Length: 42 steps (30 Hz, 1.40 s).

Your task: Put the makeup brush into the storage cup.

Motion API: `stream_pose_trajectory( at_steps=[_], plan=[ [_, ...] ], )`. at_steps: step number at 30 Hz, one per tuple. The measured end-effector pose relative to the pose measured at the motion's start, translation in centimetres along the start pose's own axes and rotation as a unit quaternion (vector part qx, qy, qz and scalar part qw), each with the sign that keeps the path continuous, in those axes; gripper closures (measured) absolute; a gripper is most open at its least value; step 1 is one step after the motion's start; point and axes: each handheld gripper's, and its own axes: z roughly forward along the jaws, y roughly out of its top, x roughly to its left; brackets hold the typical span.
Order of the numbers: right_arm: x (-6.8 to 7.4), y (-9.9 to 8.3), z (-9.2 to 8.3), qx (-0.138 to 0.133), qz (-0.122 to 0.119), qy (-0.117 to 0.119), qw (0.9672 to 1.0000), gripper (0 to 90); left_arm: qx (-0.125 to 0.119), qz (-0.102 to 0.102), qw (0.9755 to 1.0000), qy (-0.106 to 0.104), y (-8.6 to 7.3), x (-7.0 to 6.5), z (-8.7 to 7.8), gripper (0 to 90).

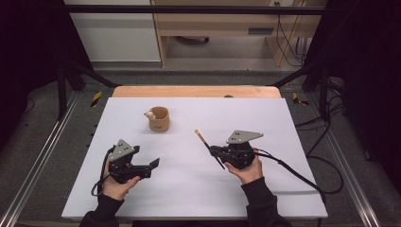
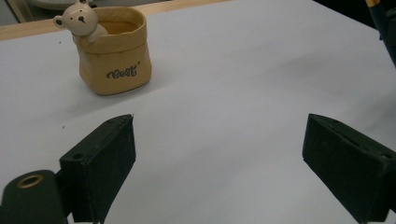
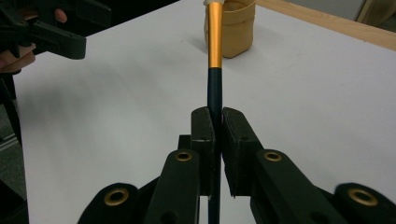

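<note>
The right gripper (image 3: 215, 126) clenched a thin, stiff, likely light black-and-orange pen (image 3: 215, 46) at mid-frame; the left gripper (image 2: 219, 158) gaped empty.

We cannot read the pen's (image 3: 215, 60) far tip in the right gripper view: the top edge cuts it off just past the orange section. Its lower dark shaft is hidden between the closed jaws of the right gripper (image 3: 215, 123) and runs out at the bottom edge. Beyond the pen, the cup (image 3: 238, 28) is half covered by the shaft, and its rim is cropped.

In the left gripper view, the bear figure (image 2: 80, 21) at the cup's rim loses the top of its head to the frame edge. We note a dark object with an orange tip (image 2: 384, 23) at the upper right corner, too cropped to identify.

In the high view, the lettering on the cup is too small to read.
</note>
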Motion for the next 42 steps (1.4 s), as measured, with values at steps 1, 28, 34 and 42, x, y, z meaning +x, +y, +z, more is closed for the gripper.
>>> stream_pose_trajectory(
  at_steps=[1, 28, 34, 42],
  plan=[
    [0.1, 0.0, 0.0, -0.004, 0.000, 0.003, 1.0000, 84.1, -0.002, -0.002, 1.0000, -0.001, 0.1, -0.1, 0.0, 9.4],
    [0.7, 0.4, 0.3, -0.038, 0.017, 0.011, 0.9991, 84.1, -0.062, -0.008, 0.9972, -0.041, 4.2, -3.1, 1.3, 10.9],
    [1.1, 0.5, 0.3, -0.040, 0.010, 0.007, 0.9991, 84.1, -0.069, -0.019, 0.9963, -0.047, 4.3, -3.8, 1.8, 11.0],
    [1.7, 0.4, 0.8, -0.041, 0.005, 0.008, 0.9991, 84.1, -0.080, -0.030, 0.9950, -0.052, 4.3, -4.7, 2.4, 12.0]
  ],
)
